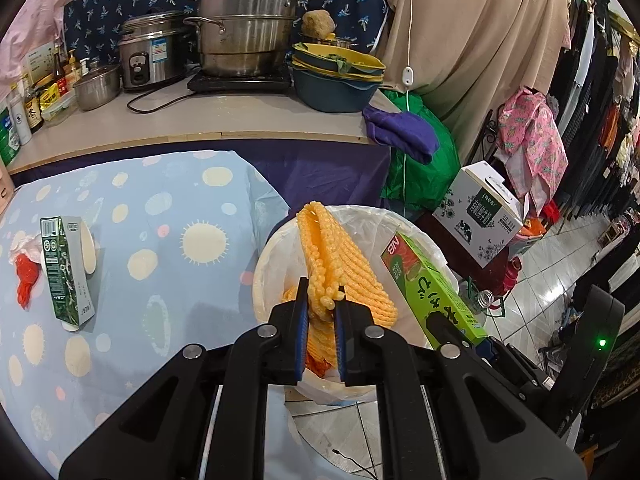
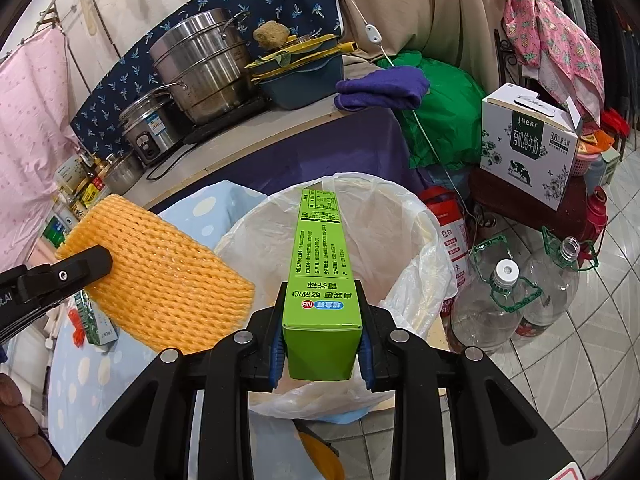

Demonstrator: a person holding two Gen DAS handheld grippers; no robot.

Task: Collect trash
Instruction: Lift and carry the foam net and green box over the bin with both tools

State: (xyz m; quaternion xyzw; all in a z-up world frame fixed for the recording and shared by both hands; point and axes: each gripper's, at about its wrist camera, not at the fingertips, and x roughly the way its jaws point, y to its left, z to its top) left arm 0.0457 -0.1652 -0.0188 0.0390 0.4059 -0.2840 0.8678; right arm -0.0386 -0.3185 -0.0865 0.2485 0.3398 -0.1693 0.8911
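My left gripper [image 1: 322, 306] is shut on an orange foam fruit net [image 1: 336, 264] and holds it over the white-lined trash bin [image 1: 268, 248]. The net also shows in the right wrist view [image 2: 160, 280], left of the bin [image 2: 404, 208]. My right gripper [image 2: 322, 320] is shut on a long green box [image 2: 322, 264] held above the bin's opening; the box shows at the right in the left wrist view [image 1: 432, 284]. On the blue spotted table [image 1: 160, 208] lie a green and white milk carton [image 1: 68, 268] and a red and white wrapper [image 1: 24, 272].
A counter [image 1: 200, 120] behind the table holds steel pots [image 1: 248, 20], a rice cooker, bowls and bottles. A milk case [image 2: 528, 148], empty plastic jugs [image 2: 496, 304] and a green bag stand on the floor right of the bin.
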